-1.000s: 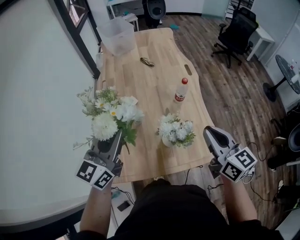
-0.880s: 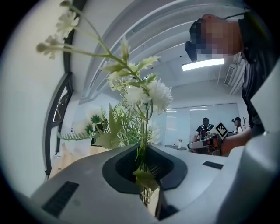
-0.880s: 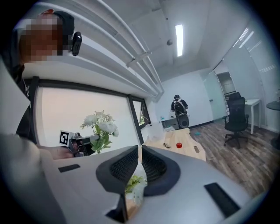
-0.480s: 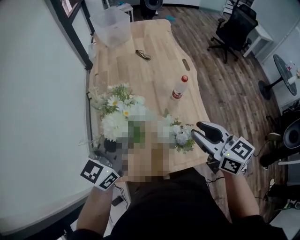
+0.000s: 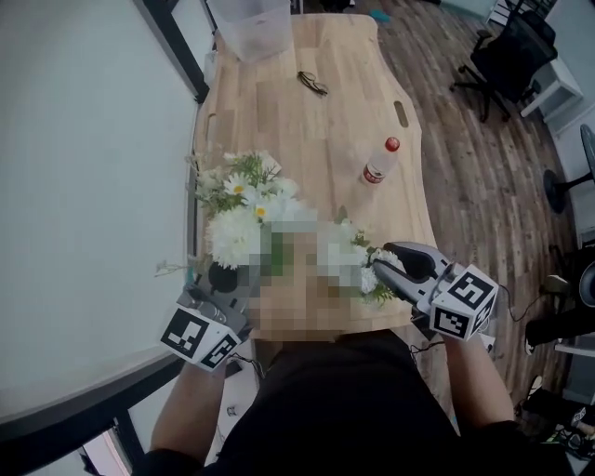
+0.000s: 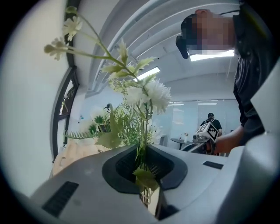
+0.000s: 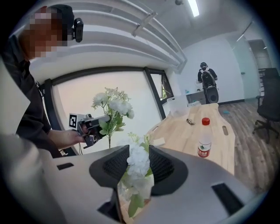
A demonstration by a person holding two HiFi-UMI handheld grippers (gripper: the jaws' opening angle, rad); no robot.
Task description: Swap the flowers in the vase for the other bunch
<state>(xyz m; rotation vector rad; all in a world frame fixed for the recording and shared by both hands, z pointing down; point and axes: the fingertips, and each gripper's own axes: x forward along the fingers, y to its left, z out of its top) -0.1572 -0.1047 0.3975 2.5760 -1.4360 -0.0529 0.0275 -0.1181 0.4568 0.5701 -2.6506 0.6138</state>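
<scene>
Where the table (image 5: 307, 130) comes nearest the person, the two grippers face each other across its near edge. The left gripper (image 5: 223, 279) is clenched on the stems of a bunch (image 5: 237, 209) of white blooms and daisies, held upright over the near left corner. In the left gripper view the stems run down between the closed jaws. A leaf hangs over the pinch, so the stem ends cannot be seen.

The right gripper (image 5: 389, 268) is at the near right. Its jaws have just been opening and now stand wide apart, released, with the vase flowers (image 7: 138, 164) between them. The blooms fill most of the gap, and whether they brush the pads is hard to tell. The vase cannot be made out clearly. In the head view a blurred patch and the blooms cover it, along with the near middle of the table. In the right gripper view leaves crowd the low space between the jaws.

Farther off, a bottle (image 5: 379, 165) with a red cap stands right of the middle, well apart from both bunches. Glasses (image 5: 313, 84) lie toward the far end. A clear bin (image 5: 251, 19) sits at the far edge, cut off by the top of the head view. A chair (image 5: 516, 60) stands at the far right, partly cut off.
</scene>
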